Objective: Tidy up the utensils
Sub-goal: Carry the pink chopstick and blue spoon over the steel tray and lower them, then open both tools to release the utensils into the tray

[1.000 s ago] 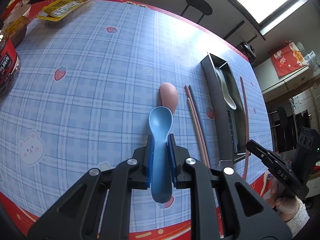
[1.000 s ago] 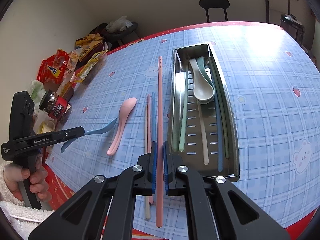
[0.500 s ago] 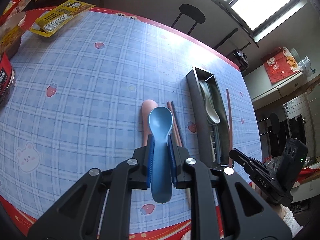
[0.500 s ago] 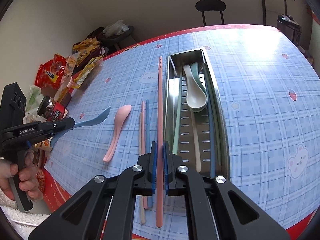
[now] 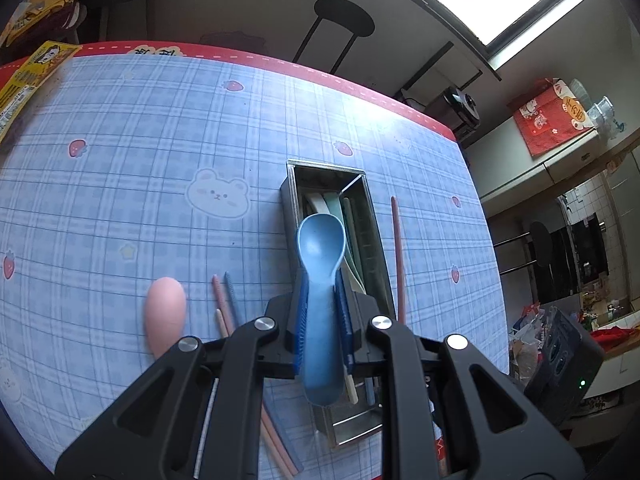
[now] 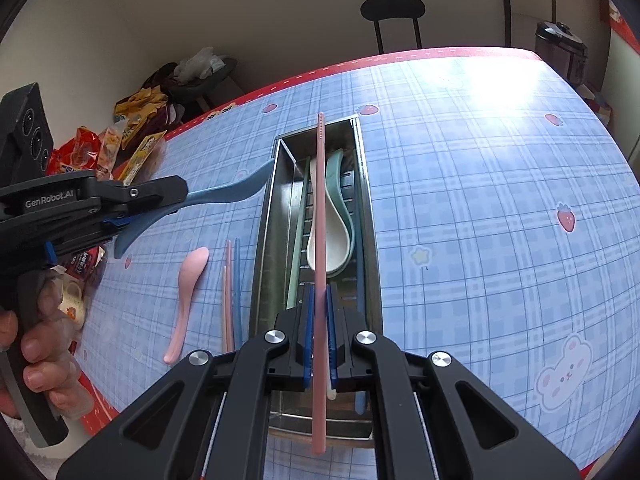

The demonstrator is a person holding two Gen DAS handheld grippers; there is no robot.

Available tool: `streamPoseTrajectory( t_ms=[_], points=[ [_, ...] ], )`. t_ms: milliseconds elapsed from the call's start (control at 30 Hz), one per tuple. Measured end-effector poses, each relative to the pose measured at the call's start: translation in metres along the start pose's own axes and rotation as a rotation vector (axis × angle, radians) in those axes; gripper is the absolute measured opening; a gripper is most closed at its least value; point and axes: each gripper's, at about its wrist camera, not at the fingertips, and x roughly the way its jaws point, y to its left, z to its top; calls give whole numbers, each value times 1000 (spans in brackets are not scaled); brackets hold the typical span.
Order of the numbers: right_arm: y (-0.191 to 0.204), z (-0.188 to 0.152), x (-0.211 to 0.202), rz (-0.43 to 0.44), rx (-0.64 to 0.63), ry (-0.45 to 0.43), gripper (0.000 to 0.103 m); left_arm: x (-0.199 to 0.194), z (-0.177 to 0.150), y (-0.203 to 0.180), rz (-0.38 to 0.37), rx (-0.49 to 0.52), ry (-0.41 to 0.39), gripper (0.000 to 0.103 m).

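Risk: both tools converge on the same narrow steel tray (image 6: 268, 216). If both pieces go down together, the tongs may collide, or the blue spoon (image 5: 320, 280) may land on the pink chopstick (image 6: 319, 240) and leave it lying crooked. The tray already holds a white spoon (image 6: 316, 248), a green spoon (image 6: 340, 184) and several sticks, so a careless drop may leave the new piece riding on the rim. The chopstick is thin and pinched near one end; it may swivel in the grip.

The left tongs (image 5: 322, 312) are pressed onto the blue spoon's handle, bowl forward, over the tray's near half. The right tongs (image 6: 319, 332) are pinched on the pink chopstick, which runs lengthwise above the tray.

Unsorted on the tablecloth (image 6: 480, 200): a pink spoon (image 6: 188, 284) and loose chopsticks (image 6: 232, 292), beside the tray.
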Motion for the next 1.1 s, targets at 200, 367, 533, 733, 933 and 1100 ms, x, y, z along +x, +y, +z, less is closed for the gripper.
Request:
streamPoseTrajectory(
  t_ms=[200,367,533,733,933,1100],
  points=[
    [-3,7,17,-10,8,36,6,32,9,-9,45,-29,26,18],
    [-6,8,28,-16,30,55,6,51,14,-14,61,-28,42,18],
    [-9,11,34,-24,33,65,6,65,19,-14,56,-46,66,18],
    [-10,17,39,-35,31,71,6,78,22,-18,38,-32,91,18],
    [-4,20,25,-68,4,34,24,67,35,-16,-10,-56,62,43],
    [7,20,-2,-78,-21,-44,69,29,43,-14,20,3,-36,64]
  ],
)
